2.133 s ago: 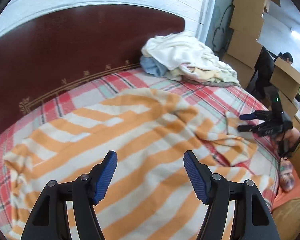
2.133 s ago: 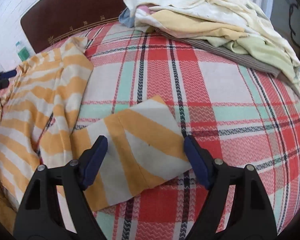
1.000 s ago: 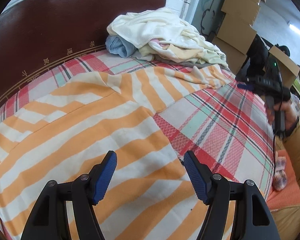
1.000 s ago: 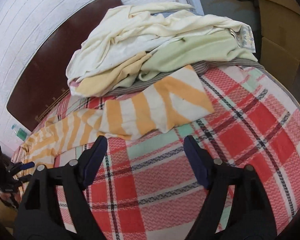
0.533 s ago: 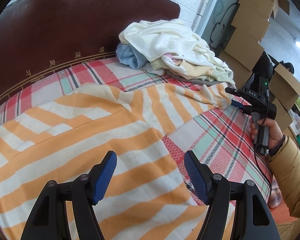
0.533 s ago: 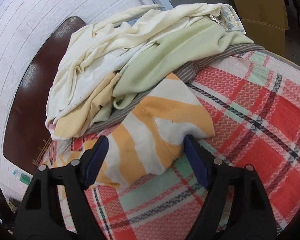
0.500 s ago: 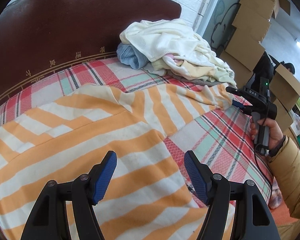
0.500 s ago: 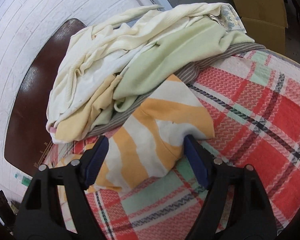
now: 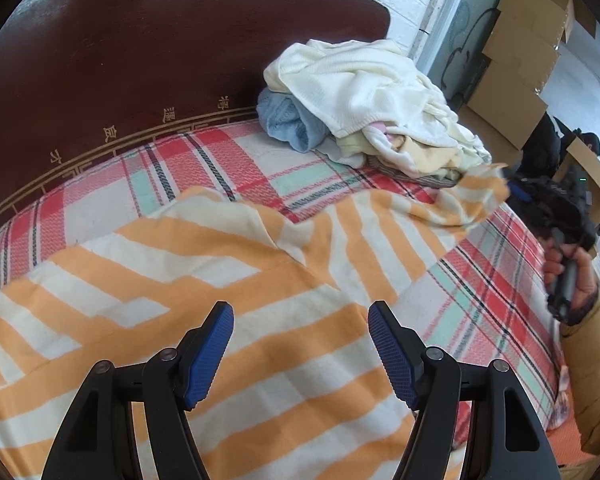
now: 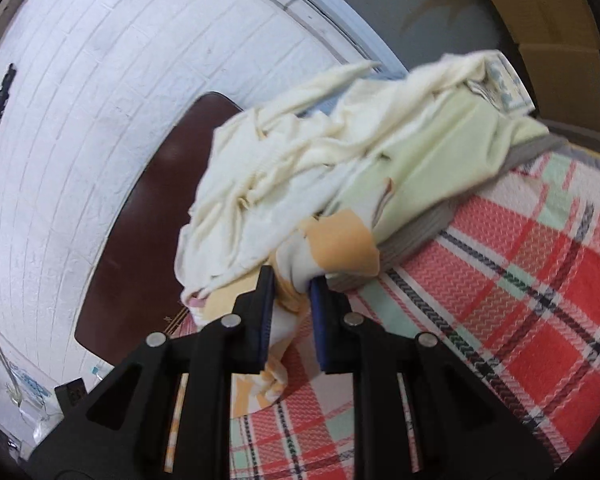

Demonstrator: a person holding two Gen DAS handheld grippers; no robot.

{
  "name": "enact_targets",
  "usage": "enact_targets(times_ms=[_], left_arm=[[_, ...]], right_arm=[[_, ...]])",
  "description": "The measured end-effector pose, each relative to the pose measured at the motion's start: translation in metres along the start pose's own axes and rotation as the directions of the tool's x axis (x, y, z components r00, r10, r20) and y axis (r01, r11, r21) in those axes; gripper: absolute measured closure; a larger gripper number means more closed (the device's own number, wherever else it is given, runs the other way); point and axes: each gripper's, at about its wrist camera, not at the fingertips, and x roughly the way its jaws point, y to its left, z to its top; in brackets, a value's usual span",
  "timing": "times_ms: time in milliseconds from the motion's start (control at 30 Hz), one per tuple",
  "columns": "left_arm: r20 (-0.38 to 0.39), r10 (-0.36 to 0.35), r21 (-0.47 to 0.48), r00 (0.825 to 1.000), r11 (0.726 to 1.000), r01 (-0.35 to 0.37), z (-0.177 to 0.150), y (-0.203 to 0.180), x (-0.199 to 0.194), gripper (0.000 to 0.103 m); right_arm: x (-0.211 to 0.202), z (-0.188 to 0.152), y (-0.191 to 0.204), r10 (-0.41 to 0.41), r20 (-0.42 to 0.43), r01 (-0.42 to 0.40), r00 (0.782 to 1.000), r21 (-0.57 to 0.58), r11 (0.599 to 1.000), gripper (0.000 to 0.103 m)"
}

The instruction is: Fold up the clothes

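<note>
An orange-and-cream striped garment (image 9: 228, 280) lies spread over the plaid bed cover (image 9: 220, 168). My left gripper (image 9: 300, 344) is open and empty, hovering over the garment's body. The garment's sleeve (image 9: 452, 208) stretches to the right, its end lifted off the bed. My right gripper (image 10: 292, 300) is shut on the sleeve end (image 10: 336, 244), which bunches between the blue pads. It also shows in the left wrist view (image 9: 516, 192), held in a hand at the right bed edge.
A pile of cream, pale green, yellow and blue clothes (image 9: 372, 108) sits at the bed's far corner, just beyond the held sleeve (image 10: 340, 160). A dark wooden headboard (image 9: 140, 72) stands behind. Cardboard boxes (image 9: 520, 48) stack at the right.
My right gripper has closed on the sleeve end and raised it off the bed. My left gripper stays open over the garment's body.
</note>
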Motion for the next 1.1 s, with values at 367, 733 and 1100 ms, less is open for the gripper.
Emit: enact_targets(times_ms=[367,733,1100], left_arm=[[-0.106,-0.044,0.019,0.993,0.999,0.046,0.03,-0.002,0.071,0.032],[0.093,-0.104,-0.085,0.99,0.99,0.112,0.008,0.029,-0.002,0.031],[0.213,-0.007,-0.213,0.977,0.976,0.054,-0.071,0.09,-0.108,0.031]], right_arm=[[-0.019,0.006,0.099,0.193,-0.02,-0.193,0.981,-0.228,0.954,0.083],[0.028,-0.046,0.204,0.352,-0.243,-0.422,0.904,-0.36,0.832,0.083],[0.124,-0.158,0.298,0.3,-0.532,-0.558,0.792,-0.43,0.71,0.083]])
